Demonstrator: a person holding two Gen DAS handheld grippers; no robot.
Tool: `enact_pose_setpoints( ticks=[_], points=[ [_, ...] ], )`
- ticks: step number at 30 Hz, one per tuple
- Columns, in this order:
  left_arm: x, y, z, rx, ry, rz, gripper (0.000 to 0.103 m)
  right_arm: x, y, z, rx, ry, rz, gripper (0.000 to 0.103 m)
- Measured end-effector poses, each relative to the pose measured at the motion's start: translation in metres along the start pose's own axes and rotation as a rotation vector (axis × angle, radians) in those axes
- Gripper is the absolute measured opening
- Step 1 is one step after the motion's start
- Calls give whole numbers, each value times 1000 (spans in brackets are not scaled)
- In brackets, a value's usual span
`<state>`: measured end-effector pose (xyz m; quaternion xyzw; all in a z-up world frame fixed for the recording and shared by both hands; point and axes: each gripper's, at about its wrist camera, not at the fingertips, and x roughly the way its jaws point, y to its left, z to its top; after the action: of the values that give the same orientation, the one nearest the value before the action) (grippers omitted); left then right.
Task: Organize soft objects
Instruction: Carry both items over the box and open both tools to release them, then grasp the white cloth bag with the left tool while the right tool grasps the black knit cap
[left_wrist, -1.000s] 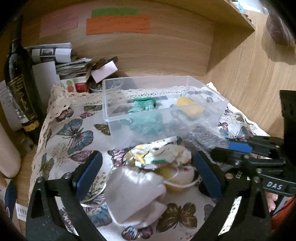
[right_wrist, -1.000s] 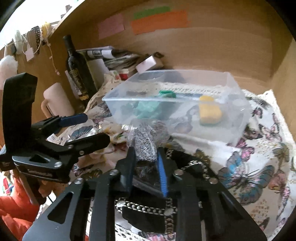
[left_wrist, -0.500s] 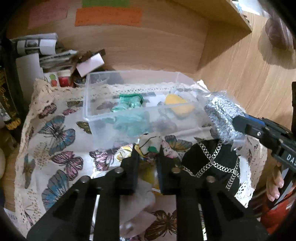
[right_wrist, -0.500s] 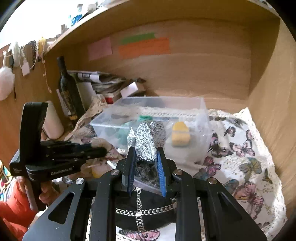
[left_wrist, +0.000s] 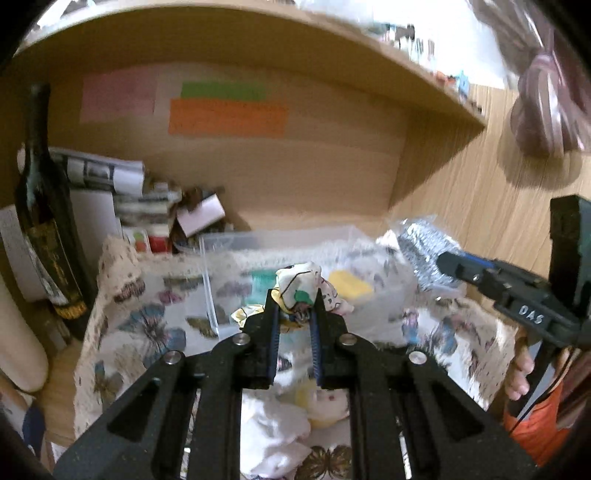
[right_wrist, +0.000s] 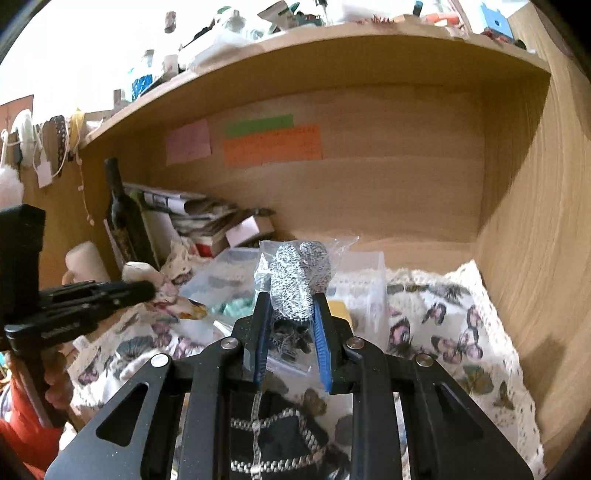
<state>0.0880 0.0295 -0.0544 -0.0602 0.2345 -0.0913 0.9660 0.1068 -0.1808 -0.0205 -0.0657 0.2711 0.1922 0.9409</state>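
My left gripper (left_wrist: 294, 300) is shut on a patterned white cloth (left_wrist: 300, 286) and holds it up in front of the clear plastic box (left_wrist: 258, 240). My right gripper (right_wrist: 290, 308) is shut on a clear bag of grey speckled fabric (right_wrist: 295, 275), lifted above the same box (right_wrist: 364, 280). The box holds a teal item (right_wrist: 236, 306) and a yellow sponge (left_wrist: 349, 283). Each gripper shows in the other's view: the right gripper (left_wrist: 448, 264) at right, the left gripper (right_wrist: 147, 290) at left.
A dark wine bottle (left_wrist: 44, 221) and stacked papers (left_wrist: 144, 199) stand at the back left. A black item with white chain trim (right_wrist: 273, 443) and white and yellow soft items (left_wrist: 288, 421) lie on the butterfly cloth (right_wrist: 461, 332). Wooden walls close the right side.
Both grippers have risen from the table with their loads. The left gripper closed on the patterned cloth and lifted it; the right raised the bagged fabric higher toward the box.
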Motion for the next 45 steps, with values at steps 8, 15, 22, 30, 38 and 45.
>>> enact_pose_setpoints(
  ticks=[8,15,22,30,38,45],
  points=[
    [9,6,29,-23,-55,8,15,21,-2,26,-34,-30,-11,20],
    [56,12,39,-23,35,4,15,56,-8,27,15,80,13,20],
    [99,21,33,-13,141,39,15,98,-10,14,-2,161,-15,21],
    [137,25,17,-1,271,38,16,136,-9,-2,-24,320,-13,23],
    [125,20,16,13,249,59,62,125,-9,5,-48,290,-30,58],
    [91,21,27,10,162,75,75,93,-8,21,-42,180,-41,73]
  ],
)
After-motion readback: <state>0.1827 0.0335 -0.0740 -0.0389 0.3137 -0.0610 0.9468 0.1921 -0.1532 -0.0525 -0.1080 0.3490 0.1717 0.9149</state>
